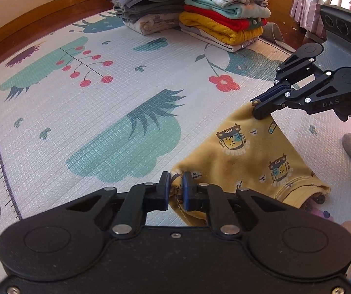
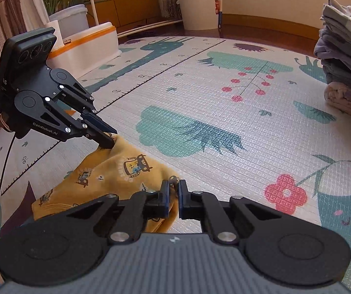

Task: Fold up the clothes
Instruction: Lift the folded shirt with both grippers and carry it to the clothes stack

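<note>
Now one yellow garment, a corner in each clamped gripper, left and right, beside two folded stacks

Home floor, play mat, folded laundry

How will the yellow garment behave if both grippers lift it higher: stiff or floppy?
Probably floppy: the yellow garment sags between the left gripper and the right gripper. It looks thin, so likely light. Pinched only at its edges, it may slip.
</note>
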`<state>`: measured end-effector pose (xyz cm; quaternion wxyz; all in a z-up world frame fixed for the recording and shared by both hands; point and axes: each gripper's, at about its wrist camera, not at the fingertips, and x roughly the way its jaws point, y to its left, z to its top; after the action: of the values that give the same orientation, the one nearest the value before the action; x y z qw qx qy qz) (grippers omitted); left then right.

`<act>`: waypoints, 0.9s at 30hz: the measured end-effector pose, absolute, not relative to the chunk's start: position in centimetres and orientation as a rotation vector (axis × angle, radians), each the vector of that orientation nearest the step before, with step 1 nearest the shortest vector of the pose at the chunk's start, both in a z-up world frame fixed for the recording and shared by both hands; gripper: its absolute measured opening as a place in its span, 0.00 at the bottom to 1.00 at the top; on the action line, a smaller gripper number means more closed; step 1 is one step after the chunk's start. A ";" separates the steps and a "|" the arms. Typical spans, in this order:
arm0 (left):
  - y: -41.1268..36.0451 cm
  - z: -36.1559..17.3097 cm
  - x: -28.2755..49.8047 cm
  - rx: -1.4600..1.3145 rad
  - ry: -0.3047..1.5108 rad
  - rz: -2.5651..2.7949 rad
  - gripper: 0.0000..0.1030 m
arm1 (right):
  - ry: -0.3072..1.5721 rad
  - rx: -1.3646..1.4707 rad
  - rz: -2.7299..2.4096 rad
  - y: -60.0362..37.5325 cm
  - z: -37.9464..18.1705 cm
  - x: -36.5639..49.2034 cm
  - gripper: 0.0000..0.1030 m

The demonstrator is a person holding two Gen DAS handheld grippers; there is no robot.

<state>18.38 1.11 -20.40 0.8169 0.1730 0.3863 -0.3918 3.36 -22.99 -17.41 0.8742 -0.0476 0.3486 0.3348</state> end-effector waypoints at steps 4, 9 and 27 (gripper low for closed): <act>-0.5 -15.0 17.5 0.399 0.659 -0.744 0.07 | 0.557 -0.167 0.664 -24.3 -12.5 2.6 0.07; -4.0 -6.2 17.0 0.463 0.386 -0.605 0.07 | 0.309 -0.227 0.545 -26.3 -4.1 3.4 0.07; -14.5 7.8 10.5 0.465 0.093 -0.671 0.06 | 0.040 -0.357 0.363 -38.5 10.0 -4.8 0.07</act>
<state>10.45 -14.46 7.76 0.9168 0.2259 0.0451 -0.3262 -4.82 -38.49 9.97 0.9676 -0.1765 0.0196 0.1796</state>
